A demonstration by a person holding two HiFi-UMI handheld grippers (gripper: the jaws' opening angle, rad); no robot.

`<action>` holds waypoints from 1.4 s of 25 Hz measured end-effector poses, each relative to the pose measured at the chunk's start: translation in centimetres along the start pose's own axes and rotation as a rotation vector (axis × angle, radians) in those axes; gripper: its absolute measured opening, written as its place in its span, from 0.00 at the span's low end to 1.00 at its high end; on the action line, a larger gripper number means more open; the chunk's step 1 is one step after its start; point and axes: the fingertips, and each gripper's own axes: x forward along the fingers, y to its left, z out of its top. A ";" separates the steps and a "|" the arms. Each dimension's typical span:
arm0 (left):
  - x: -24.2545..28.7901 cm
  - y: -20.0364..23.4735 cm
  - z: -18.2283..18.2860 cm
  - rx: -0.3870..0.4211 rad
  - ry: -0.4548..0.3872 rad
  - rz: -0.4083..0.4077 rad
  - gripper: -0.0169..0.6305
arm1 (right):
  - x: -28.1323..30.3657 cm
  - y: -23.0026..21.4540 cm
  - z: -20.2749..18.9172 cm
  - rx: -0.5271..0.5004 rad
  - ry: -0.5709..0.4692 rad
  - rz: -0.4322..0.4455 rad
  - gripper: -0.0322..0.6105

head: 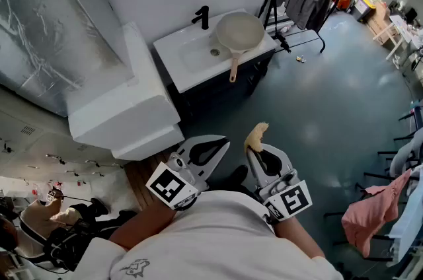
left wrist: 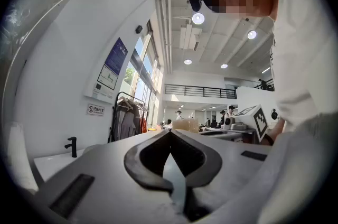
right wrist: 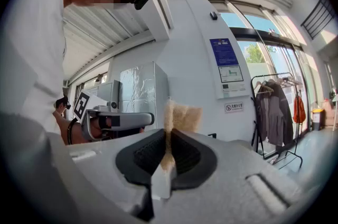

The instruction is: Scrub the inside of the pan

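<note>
**Right gripper**: held level, close in front of my chest. Jaws closed on a tan sponge, which is pinched by its lower edge, with most of it standing proud above the tips. In the head view the same gripper carries the sponge at its front end, pointing towards the sink.

**Left gripper**: level and just beside the right one, on my left. Jaws together with nothing between them.

**Pan**: pale and round, resting open side up on the right end of the white counter. It lies beside the basin and right of the black tap. It is well apart from both grippers, straight ahead and slightly right of centre. I judge the inside bare, though at this range I cannot be sure.

**Handle**: wooden. The long axis runs from the bowl back towards me, overhanging the counter's front edge.

**Relation for the next move**: the pan is ahead of the right gripper, almost in line with its sponge, and that arm is the nearer. The handle end comes first on the approach, so the free left gripper could likely take it.
</note>
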 end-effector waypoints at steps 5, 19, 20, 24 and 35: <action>0.6 0.4 0.6 0.000 -0.019 -0.002 0.03 | 0.2 -0.2 -0.3 0.002 0.003 -0.005 0.09; 7.1 2.3 -0.5 -0.004 0.007 0.003 0.03 | -0.3 -7.8 0.0 0.025 -0.036 -0.037 0.10; 8.1 2.7 -0.7 -0.003 0.011 0.005 0.03 | -0.4 -8.8 0.1 0.024 -0.041 -0.038 0.10; 12.3 3.8 -1.2 -0.013 0.023 0.021 0.03 | -0.9 -13.1 0.6 0.016 -0.047 -0.025 0.10; 21.7 4.1 -2.5 -0.009 0.036 0.035 0.03 | -2.5 -20.8 0.1 0.006 -0.021 0.041 0.10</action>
